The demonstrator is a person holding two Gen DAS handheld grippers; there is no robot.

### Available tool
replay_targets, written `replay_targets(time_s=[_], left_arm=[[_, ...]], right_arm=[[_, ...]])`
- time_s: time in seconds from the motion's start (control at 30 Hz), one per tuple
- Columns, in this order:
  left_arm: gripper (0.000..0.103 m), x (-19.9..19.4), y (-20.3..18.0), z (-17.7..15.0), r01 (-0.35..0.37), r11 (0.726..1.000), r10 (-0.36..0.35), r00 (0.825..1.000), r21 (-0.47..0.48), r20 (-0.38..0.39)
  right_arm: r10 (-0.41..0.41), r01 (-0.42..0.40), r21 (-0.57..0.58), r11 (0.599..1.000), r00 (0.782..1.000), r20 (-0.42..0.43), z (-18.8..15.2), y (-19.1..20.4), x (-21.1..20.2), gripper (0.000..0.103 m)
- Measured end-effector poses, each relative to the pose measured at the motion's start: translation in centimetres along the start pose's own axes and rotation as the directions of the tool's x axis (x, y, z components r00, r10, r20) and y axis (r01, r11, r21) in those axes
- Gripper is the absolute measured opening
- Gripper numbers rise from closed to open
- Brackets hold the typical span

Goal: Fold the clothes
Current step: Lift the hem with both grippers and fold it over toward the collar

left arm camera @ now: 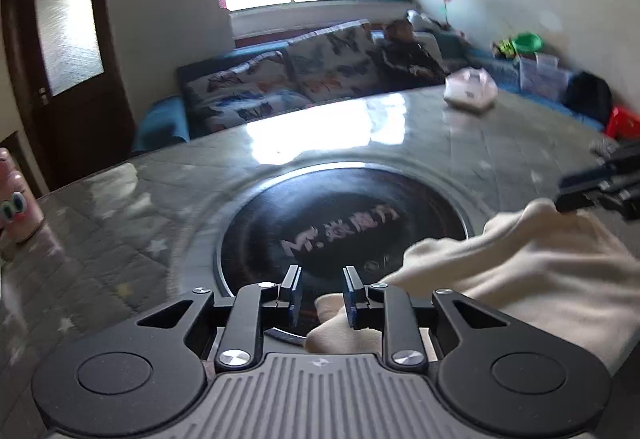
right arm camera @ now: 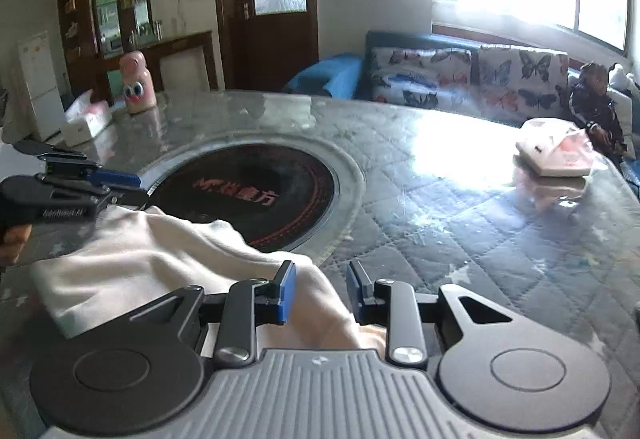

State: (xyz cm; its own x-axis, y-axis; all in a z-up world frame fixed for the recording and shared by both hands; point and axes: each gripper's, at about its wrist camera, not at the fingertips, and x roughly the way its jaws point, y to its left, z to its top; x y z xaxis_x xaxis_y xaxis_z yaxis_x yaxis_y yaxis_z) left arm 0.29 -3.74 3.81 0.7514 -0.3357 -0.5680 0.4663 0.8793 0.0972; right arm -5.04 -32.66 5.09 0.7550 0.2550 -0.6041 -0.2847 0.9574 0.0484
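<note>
A cream garment [left arm camera: 520, 267] lies bunched on the glass-topped table, partly over the black round hob [left arm camera: 340, 227]. In the left wrist view my left gripper [left arm camera: 320, 289] is open, its blue pads apart, with a fold of the cloth just below and between them. The right gripper [left arm camera: 592, 191] shows at the far right edge, at the cloth's far corner. In the right wrist view my right gripper [right arm camera: 320, 291] is open over the cream garment [right arm camera: 160, 255], which runs under its fingers. The left gripper [right arm camera: 116, 183] shows at the left, at the cloth's other end.
A pink plastic bag [right arm camera: 556, 151] lies on the table near the sofa side. A pink toy bottle with eyes [right arm camera: 136, 83] and a tissue box [right arm camera: 86, 119] stand at the far left. A person sits on the butterfly-print sofa [right arm camera: 460, 79].
</note>
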Motion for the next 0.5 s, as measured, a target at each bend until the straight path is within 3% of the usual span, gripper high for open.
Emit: replay_targets(time_s=[0.1,0.27,0.4,0.5], left_arm=[[0.024,-2.3,-0.6,-0.3,0.053,0.999,-0.053,0.998,0.001,0.034],[0.023,-4.0,-3.4,-1.1,0.167,0.986,-0.168,0.986,0.023,0.018],[0.022,-2.8,-3.9,-2.6,0.142,0.990,-0.142,0.989,0.007,-0.046],[0.023,-2.6,-3.1,-2.8,0.161,0.986,-0.163,0.986,-0.052,-0.041]], right_arm=[[0.025,-0.025,-0.006,1.000,1.000,-0.001,-0.9,0.2,-1.5,0.026],[0.034,-0.033,0.029,0.999,0.998,-0.047,-1.7,0.0,-0.4,0.022],[0.022,-0.017,0.101,0.995,0.998,-0.054,-2.3,-1.5,0.3,0.020],[0.001,0.003,0.076,0.997,0.999,-0.049,-1.9,-1.0,-0.2,0.020]])
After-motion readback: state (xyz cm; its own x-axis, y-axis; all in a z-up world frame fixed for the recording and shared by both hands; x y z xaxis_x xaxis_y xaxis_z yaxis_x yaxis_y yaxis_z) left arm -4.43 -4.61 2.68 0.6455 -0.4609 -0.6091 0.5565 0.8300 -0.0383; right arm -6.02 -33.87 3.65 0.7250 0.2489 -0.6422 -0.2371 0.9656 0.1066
